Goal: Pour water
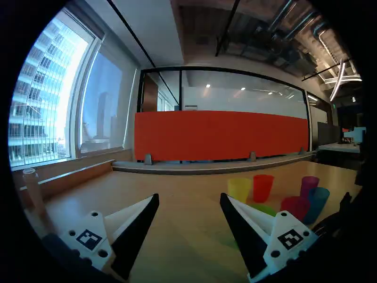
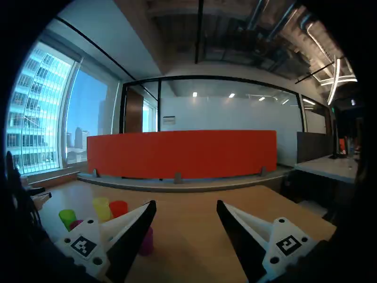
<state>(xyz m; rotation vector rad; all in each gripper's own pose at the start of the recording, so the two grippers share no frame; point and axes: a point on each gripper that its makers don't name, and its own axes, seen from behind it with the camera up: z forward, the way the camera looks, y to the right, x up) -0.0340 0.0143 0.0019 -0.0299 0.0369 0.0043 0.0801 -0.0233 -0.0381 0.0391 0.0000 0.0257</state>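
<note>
Left gripper: released, empty.
Right gripper: released, empty.
Cups: clustered on table, touching neither gripper.

The work surface is a light wooden table. In the left gripper view, a cluster of plastic cups rests on its right side. A yellow cup stands just beside a red cup. A green cup sits in front of them; whether it is upright cannot be determined. A purple cup, a blue cup and a magenta cup are grouped close together. A red divider panel on grey feet borders the far edge.
</note>
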